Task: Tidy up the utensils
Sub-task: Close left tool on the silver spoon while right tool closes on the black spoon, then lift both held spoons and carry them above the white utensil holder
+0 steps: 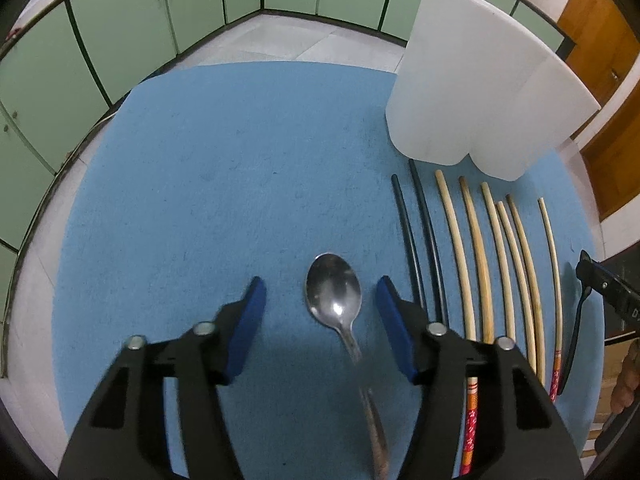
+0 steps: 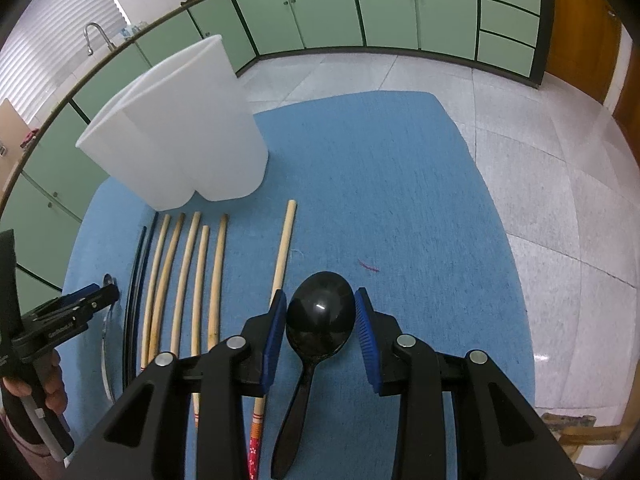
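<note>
My left gripper point(image 1: 321, 300) is open, its blue pads on either side of a metal spoon point(image 1: 335, 296) that lies on the blue mat point(image 1: 200, 184). My right gripper point(image 2: 321, 316) is open around the bowl of a black plastic spoon point(image 2: 320, 320) lying on the mat point(image 2: 400, 200). Two black chopsticks point(image 1: 420, 240) and several wooden chopsticks point(image 1: 480, 260) lie in a row to the right of the metal spoon. In the right wrist view the wooden chopsticks point(image 2: 188, 280) lie left of the black spoon. A white two-compartment holder point(image 1: 480, 88) stands behind them.
The holder also shows in the right wrist view point(image 2: 180, 128). The left gripper shows at the left edge of the right wrist view point(image 2: 96, 294). The mat lies on a pale tiled floor point(image 2: 540, 160) with green cabinets point(image 1: 120, 32) behind.
</note>
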The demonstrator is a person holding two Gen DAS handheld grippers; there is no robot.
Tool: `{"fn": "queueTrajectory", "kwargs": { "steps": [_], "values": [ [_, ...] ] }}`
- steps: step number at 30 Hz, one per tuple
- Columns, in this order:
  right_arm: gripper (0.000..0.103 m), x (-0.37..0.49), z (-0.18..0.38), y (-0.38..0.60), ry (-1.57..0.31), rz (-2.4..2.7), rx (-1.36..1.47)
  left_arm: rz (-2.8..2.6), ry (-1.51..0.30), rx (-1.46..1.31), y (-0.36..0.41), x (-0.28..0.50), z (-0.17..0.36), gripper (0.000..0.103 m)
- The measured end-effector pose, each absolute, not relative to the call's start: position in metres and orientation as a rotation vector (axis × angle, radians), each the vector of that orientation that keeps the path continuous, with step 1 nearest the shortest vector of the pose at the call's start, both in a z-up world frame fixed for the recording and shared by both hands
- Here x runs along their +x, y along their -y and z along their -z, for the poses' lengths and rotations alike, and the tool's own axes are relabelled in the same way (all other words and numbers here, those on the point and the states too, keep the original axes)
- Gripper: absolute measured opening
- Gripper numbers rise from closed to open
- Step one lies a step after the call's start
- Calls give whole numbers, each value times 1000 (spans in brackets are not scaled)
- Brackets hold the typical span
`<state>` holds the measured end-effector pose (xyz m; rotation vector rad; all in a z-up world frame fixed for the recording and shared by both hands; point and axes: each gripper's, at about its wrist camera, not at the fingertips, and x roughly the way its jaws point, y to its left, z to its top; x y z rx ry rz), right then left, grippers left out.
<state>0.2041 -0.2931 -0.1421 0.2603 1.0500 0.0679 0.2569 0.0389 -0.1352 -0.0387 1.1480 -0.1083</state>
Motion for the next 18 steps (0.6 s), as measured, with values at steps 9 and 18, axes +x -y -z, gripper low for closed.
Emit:
{"fn": "queueTrajectory", "kwargs": {
  "steps": [9,18],
  "values": [
    [34,198,130,285,-1005,-71,219,155,-1054,-70,-41,241,122,28],
    [34,178,73,275,-762,-79,154,163,-777,-71,-45,206,63,28]
  ]
}}
